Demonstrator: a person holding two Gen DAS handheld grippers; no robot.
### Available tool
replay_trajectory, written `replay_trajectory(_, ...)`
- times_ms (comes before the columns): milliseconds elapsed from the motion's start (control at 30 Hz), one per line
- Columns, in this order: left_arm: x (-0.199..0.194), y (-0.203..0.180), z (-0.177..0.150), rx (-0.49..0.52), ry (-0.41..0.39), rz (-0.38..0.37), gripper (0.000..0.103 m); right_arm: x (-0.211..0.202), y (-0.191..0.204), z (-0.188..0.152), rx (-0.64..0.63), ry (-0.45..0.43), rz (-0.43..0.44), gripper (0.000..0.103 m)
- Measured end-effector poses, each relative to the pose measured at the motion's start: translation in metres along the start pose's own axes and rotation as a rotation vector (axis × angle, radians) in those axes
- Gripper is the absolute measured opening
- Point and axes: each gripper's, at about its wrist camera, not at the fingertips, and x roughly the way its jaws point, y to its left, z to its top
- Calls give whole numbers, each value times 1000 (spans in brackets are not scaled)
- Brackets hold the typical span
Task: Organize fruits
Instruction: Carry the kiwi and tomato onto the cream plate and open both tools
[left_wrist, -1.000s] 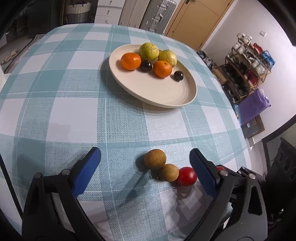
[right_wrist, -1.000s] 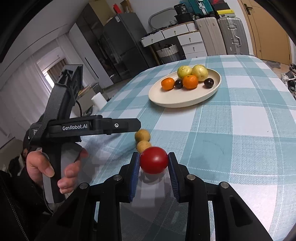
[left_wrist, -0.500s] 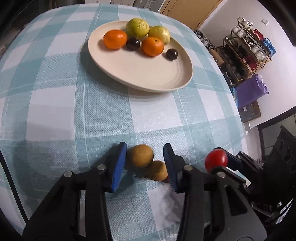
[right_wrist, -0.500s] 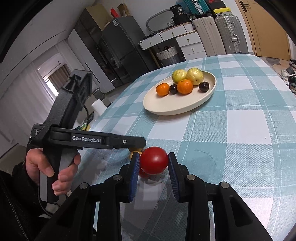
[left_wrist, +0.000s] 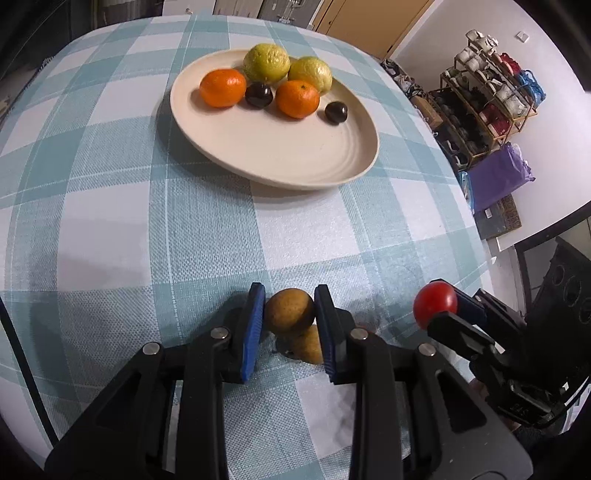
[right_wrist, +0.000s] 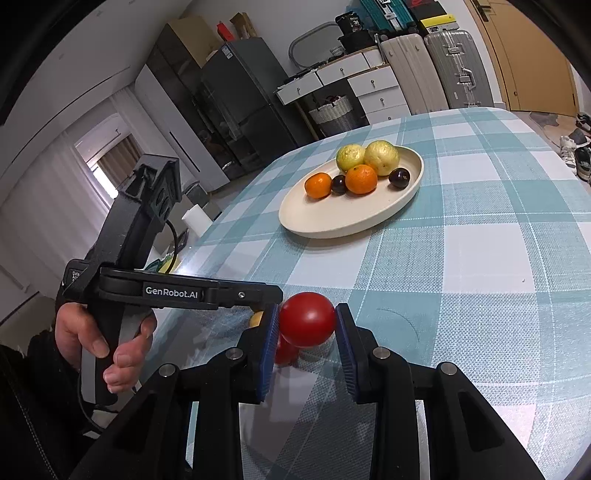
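My left gripper (left_wrist: 289, 312) is shut on a brown round fruit (left_wrist: 290, 309) just above the checked tablecloth. A second brown fruit (left_wrist: 306, 345) lies beneath it on the cloth. My right gripper (right_wrist: 306, 325) is shut on a red tomato (right_wrist: 307, 319) and holds it above the cloth; it also shows in the left wrist view (left_wrist: 435, 302). Another red fruit (right_wrist: 285, 350) lies under it. A cream plate (left_wrist: 295, 155) farther back holds two oranges (left_wrist: 222, 88), two green-yellow fruits (left_wrist: 266, 62) and two dark plums (left_wrist: 336, 112).
The table edge (left_wrist: 476, 236) drops off to the right, with a shelf rack (left_wrist: 491, 96) and a purple bag (left_wrist: 498, 177) beyond. The left gripper's body (right_wrist: 177, 291) and the hand on it cross the right wrist view. Drawers and suitcases (right_wrist: 424, 66) stand behind the table.
My left gripper moved forward and closed on the brown fruit, which now sits lifted between the pads. My right gripper raised the tomato off the cloth.
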Motion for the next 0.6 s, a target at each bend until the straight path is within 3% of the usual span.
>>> replay_trajectory(600,-36,14,48,-15,-100,-60,25,25,6,44,-20,-15,1,31)
